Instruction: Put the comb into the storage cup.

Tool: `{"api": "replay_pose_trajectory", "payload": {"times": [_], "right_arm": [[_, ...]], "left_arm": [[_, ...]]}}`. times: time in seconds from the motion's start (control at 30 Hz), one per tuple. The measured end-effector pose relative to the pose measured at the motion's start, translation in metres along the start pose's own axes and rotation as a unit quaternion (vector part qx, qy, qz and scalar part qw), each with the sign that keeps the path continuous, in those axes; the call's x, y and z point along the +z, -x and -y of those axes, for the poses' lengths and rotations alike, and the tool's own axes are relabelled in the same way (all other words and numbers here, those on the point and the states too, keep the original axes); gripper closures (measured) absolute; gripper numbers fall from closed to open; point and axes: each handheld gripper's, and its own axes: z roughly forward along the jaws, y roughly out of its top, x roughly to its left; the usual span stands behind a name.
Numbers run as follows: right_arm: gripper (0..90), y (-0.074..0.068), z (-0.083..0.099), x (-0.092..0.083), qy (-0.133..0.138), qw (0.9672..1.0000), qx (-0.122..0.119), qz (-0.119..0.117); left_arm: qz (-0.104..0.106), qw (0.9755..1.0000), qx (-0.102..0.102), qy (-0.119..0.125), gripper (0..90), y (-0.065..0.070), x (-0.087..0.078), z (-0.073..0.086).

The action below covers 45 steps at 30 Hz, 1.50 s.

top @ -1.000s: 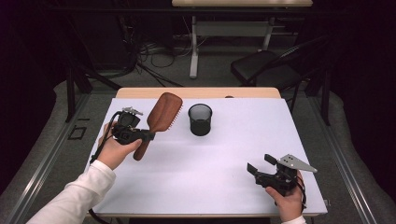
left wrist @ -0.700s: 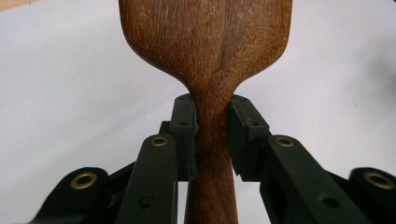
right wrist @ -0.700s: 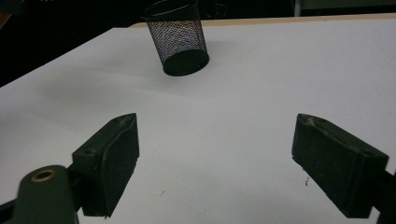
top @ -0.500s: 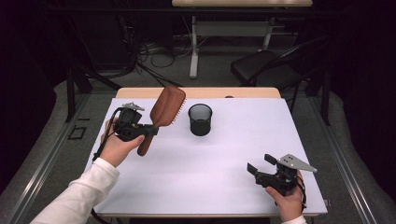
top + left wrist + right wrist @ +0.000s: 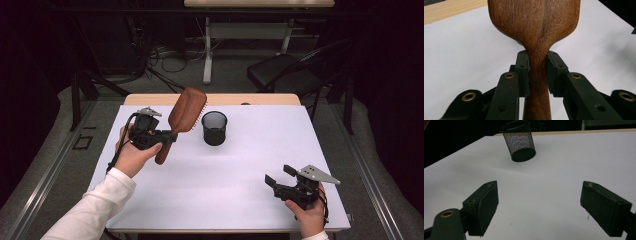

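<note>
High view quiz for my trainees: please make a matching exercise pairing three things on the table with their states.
1. brown wooden hairbrush
2. black mesh pen cup
3. right hand-held gripper

a. jaws open, nothing between them
b. clamped at the handle, lifted off the table
c. standing upright on the white tabletop

Pairs: 1-b, 2-c, 3-a

It looks like a lab or recording studio: a white-topped table [image 5: 210, 175] stands on a grey floor [image 5: 45, 165] in a dark, black-walled room, loose cables [image 5: 160, 55] trail behind it, a black chair [image 5: 280, 75] and a second workbench [image 5: 260, 5] stand beyond
</note>
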Motion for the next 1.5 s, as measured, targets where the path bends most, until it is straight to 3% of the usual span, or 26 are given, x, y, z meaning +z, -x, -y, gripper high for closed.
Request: {"api": "replay_pose_trajectory", "payload": {"times": [0.13, 0.5, 0.7, 0.9, 1.1, 1.5], "right_arm": [[14.5, 0.000, 0.000, -0.001, 0.000, 1.0000, -0.002, 0.000], [14.2, 0.002, -0.001, 0.003, -0.020, 0.9996, 0.020, -0.007], [14.2, 0.000, -0.004, 0.007, -0.029, 0.9993, 0.017, -0.016], [14.2, -0.004, -0.008, 0.011, -0.044, 0.9984, 0.022, -0.029], [14.3, -0.006, -0.015, 0.016, -0.054, 0.9963, 0.043, -0.050], [14.2, -0.009, -0.030, 0.024, -0.076, 0.9955, 0.029, -0.048]], "left_arm": [[0.003, 1.0000, 0.005, 0.002, 73.1, 0.004, 0.003, -0.002], [0.008, 0.9998, 0.016, 0.000, 73.1, 0.014, 0.009, -0.009], [0.011, 0.9998, 0.019, 0.001, 73.0, 0.018, 0.012, -0.012], [0.012, 0.9997, 0.023, 0.000, 73.0, 0.021, 0.015, -0.014], [0.015, 0.9996, 0.025, 0.001, 73.0, 0.024, 0.017, -0.016], [0.014, 0.9994, 0.031, 0.002, 73.1, 0.027, 0.017, -0.021]]}}
